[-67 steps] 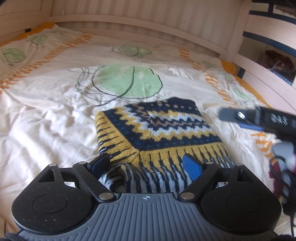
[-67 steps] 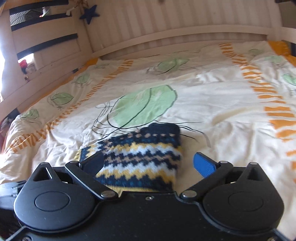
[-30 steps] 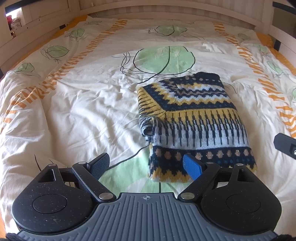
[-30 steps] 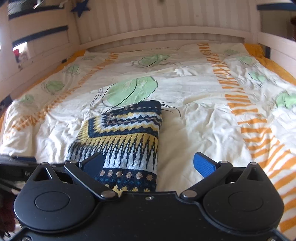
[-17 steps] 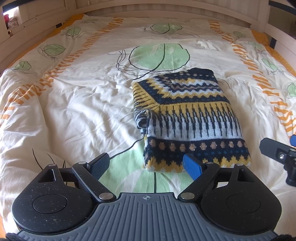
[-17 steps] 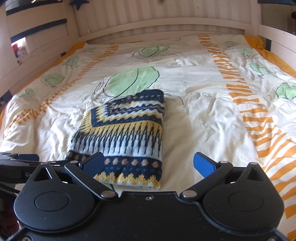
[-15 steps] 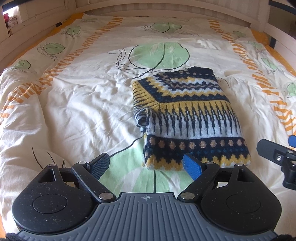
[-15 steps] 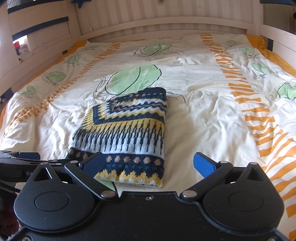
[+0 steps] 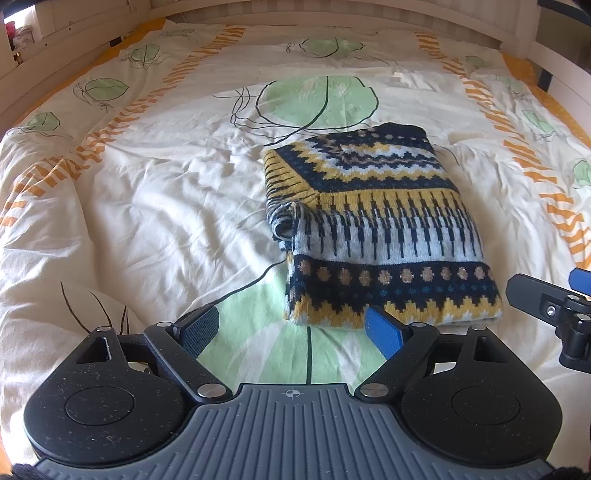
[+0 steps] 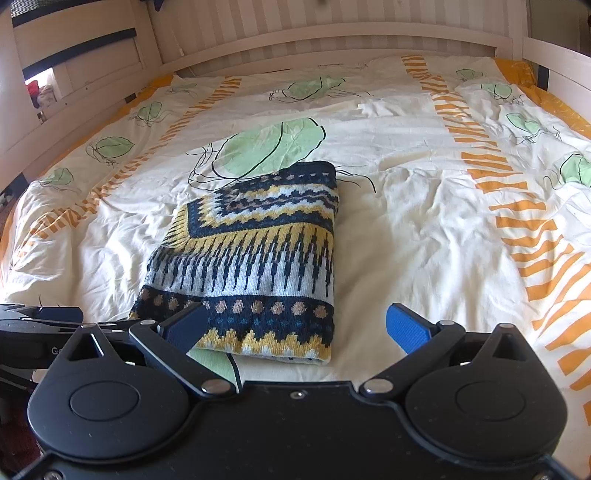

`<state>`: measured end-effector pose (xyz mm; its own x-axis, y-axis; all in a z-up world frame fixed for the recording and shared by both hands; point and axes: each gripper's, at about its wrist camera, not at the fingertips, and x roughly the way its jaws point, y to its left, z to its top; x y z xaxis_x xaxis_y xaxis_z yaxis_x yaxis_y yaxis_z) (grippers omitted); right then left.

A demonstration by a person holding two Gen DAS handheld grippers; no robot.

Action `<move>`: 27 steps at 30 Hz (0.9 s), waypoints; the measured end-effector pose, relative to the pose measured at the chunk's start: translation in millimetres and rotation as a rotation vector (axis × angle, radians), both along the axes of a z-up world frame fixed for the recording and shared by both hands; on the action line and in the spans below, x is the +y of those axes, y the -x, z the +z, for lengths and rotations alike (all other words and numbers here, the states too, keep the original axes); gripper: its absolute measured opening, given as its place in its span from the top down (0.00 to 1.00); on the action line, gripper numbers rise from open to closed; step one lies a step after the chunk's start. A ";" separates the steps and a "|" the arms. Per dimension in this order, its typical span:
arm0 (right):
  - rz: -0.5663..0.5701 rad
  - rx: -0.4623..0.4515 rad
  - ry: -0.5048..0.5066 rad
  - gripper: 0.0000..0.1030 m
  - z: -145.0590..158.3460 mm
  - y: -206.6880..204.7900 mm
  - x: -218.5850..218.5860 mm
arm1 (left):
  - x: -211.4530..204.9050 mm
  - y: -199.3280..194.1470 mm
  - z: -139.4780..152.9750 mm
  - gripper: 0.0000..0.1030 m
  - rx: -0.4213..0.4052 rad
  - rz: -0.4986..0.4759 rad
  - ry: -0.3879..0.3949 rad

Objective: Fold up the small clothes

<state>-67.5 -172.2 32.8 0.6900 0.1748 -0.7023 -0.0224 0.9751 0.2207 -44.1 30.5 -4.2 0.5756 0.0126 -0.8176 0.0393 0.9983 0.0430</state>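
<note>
A folded knitted sweater point(image 9: 373, 229), patterned in navy, yellow and pale grey, was pictured lying flat near the middle of a bed, on a cream duvet cover point(image 9: 147, 206) printed with green leaves and orange stripes. In the left wrist view the sweater lay right of centre, its far edge over a large green leaf print and a loose roll of fabric showing at its left side. The left claw point(image 9: 291, 328) was held spread just short of the sweater's near hem, with nothing between its blue pads and only its right pad overlapping that hem in the view. The right claw point(image 10: 297, 326) was likewise seen spread and empty, with the sweater's near hem lying between and beyond its pads in the right wrist view. A pale slatted bed frame point(image 10: 332, 33) was seen along the far end of the bed.
</note>
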 end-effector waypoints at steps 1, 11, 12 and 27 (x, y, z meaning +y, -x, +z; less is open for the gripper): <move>0.001 0.000 -0.001 0.00 -0.3 -0.3 0.3 | -0.3 -0.2 -0.5 0.16 0.002 -0.002 0.000; 0.005 0.010 -0.017 0.00 -2.5 -3.1 1.9 | -2.6 -2.2 -4.5 0.16 0.021 -0.013 -0.002; 0.006 0.011 -0.019 0.00 -2.8 -3.2 2.1 | -2.7 -2.4 -4.8 0.16 0.023 -0.014 -0.002; 0.017 0.019 -0.024 0.00 -4.2 -6.0 6.7 | -2.6 -3.5 -6.2 0.16 0.027 -0.017 0.001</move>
<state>-61.5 -165.5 28.6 0.6734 0.2029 -0.7109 -0.0340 0.9691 0.2443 -40.5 27.9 -10.4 0.5534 0.0020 -0.8329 0.0570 0.9976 0.0403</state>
